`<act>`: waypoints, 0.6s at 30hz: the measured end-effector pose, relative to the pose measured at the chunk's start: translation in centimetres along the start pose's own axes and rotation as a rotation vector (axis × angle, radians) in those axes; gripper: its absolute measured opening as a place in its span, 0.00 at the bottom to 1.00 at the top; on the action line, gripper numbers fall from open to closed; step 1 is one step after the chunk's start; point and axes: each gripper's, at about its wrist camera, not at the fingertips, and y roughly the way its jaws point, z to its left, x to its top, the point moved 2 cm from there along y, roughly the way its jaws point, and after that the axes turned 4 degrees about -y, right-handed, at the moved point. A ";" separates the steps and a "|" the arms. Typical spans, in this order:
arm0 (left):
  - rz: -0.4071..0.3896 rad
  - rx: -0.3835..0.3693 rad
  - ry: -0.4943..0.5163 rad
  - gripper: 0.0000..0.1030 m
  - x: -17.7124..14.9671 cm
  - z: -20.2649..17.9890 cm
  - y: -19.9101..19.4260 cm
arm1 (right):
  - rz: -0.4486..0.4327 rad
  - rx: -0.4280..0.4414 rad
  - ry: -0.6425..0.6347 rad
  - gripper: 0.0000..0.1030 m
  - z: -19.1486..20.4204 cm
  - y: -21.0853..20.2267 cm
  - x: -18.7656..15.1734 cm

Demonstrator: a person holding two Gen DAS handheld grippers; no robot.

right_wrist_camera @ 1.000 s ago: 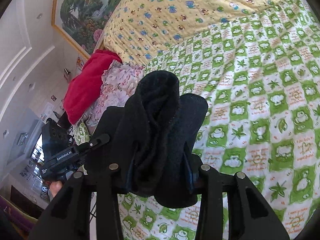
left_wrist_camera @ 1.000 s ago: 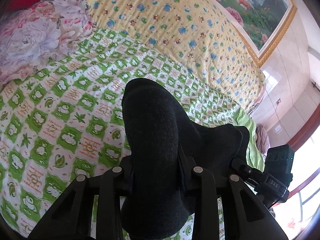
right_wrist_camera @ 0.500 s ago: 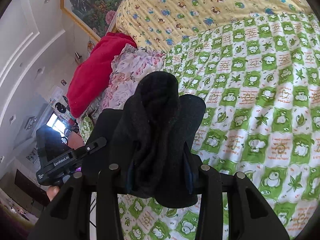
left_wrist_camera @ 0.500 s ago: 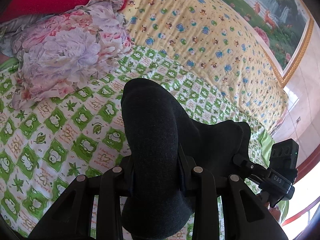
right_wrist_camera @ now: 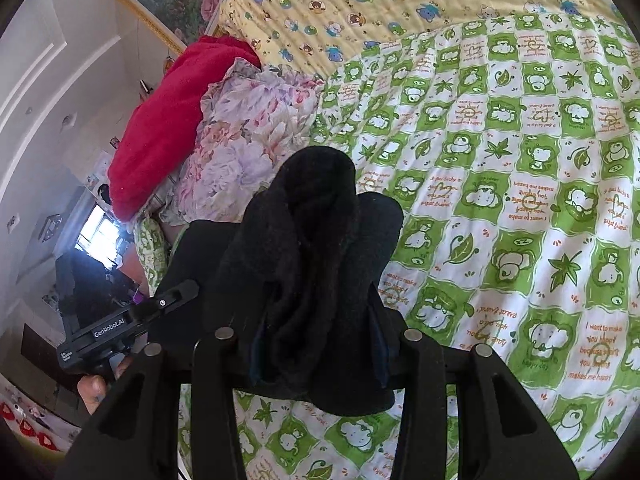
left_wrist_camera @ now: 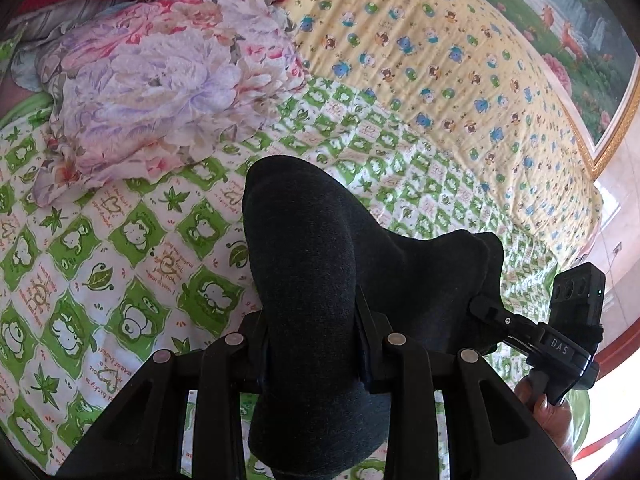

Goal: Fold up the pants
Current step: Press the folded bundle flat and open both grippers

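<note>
Dark charcoal pants (left_wrist_camera: 304, 264) bulge up between the jaws of my left gripper (left_wrist_camera: 310, 344), which is shut on them and holds them above the bed. My right gripper (right_wrist_camera: 316, 344) is shut on another bunched part of the same pants (right_wrist_camera: 312, 224). The cloth hangs between the two grippers. The right gripper's body shows in the left wrist view (left_wrist_camera: 560, 340), and the left gripper's body shows in the right wrist view (right_wrist_camera: 120, 328). The fingertips of both are hidden by the cloth.
Below lies a green and white frog-print bedsheet (left_wrist_camera: 120, 264) (right_wrist_camera: 520, 184). A floral quilt (left_wrist_camera: 160, 80) (right_wrist_camera: 240, 136) and a red blanket (right_wrist_camera: 164, 120) are piled at the bed's side. A yellow bear-print cover (left_wrist_camera: 440, 60) lies beyond, under a framed painting (left_wrist_camera: 560, 20).
Both grippers have moved with the pants toward the floral quilt and red blanket, which now fill more of each view. Both grips on the pants are unchanged.
</note>
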 end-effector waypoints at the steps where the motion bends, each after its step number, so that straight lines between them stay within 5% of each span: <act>1: 0.003 0.007 -0.001 0.33 -0.1 0.1 0.2 | 0.008 -0.008 0.005 0.49 -0.4 0.3 -0.1; 11: 0.033 0.079 0.024 0.54 -1.6 1.3 1.6 | 0.027 -0.027 0.036 0.66 -3.1 0.8 -0.7; 18: 0.024 0.102 0.004 0.65 -1.8 2.0 1.0 | 0.030 -0.019 0.045 0.70 -3.2 0.6 -0.9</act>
